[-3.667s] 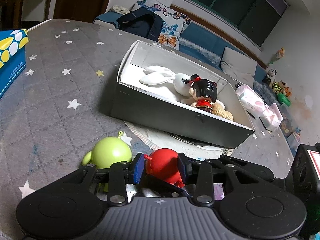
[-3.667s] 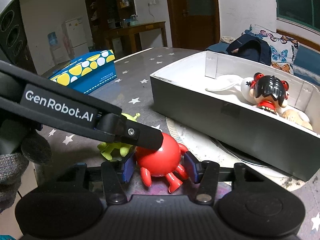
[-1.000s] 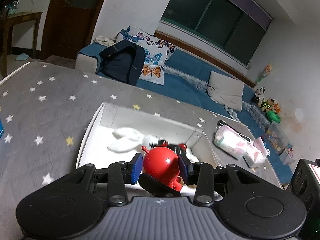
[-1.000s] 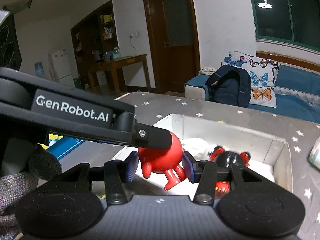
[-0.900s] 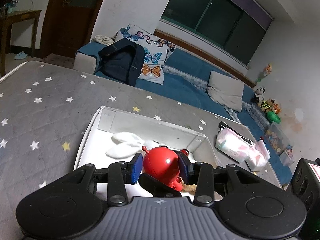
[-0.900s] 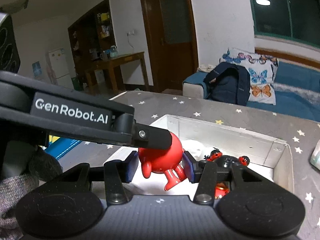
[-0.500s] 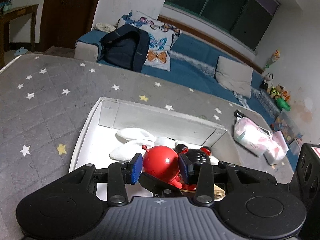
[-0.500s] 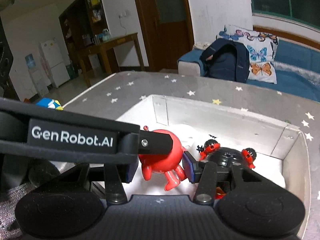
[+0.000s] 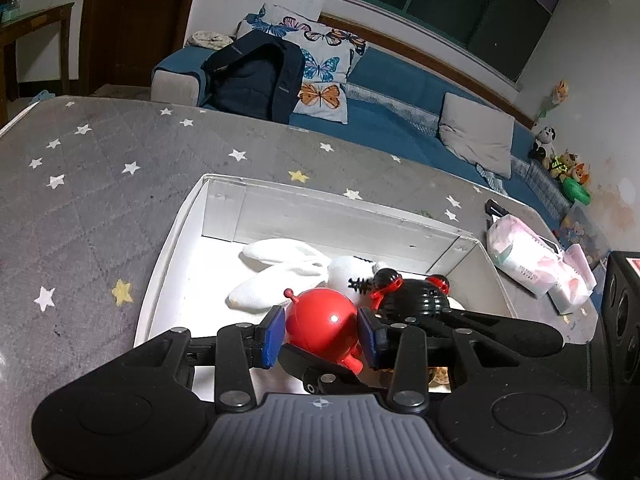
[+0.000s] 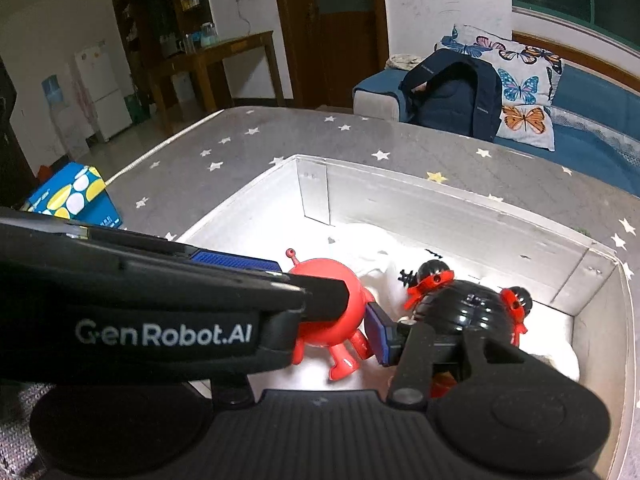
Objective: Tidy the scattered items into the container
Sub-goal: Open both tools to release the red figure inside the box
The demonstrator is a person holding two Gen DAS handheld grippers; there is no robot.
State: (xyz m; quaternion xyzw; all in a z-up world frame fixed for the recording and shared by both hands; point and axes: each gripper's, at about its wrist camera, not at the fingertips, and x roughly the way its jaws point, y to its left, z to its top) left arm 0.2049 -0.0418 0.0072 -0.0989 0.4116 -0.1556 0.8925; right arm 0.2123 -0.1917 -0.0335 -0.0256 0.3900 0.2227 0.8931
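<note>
The left half of the white cardboard box (image 9: 176, 240) is left bare; the right half is blocked by a white plush rabbit (image 9: 288, 268) and a black-haired doll (image 9: 412, 300).

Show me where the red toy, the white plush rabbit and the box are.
red toy (image 9: 320, 320), left wrist view, round body.
white plush rabbit (image 9: 280, 272), left wrist view, ears.
box (image 10: 440, 208), right wrist view, far inner wall.

Rm dim, lit indoors; dark window (image 9: 448, 8) running along far wall, night outside. Blue sofa (image 9: 400, 92) sitting under it w/ butterfly cushions (image 9: 320, 76), dark backpack (image 9: 256, 80) leaning there, grey pillow (image 9: 476, 136) further along. Brown door (image 10: 340, 28) standing shut. Wooden side table (image 10: 224, 52) & white fridge (image 10: 100, 84) showing at left. Grey star-print cover (image 9: 88, 184) spreading over the work surface.
</note>
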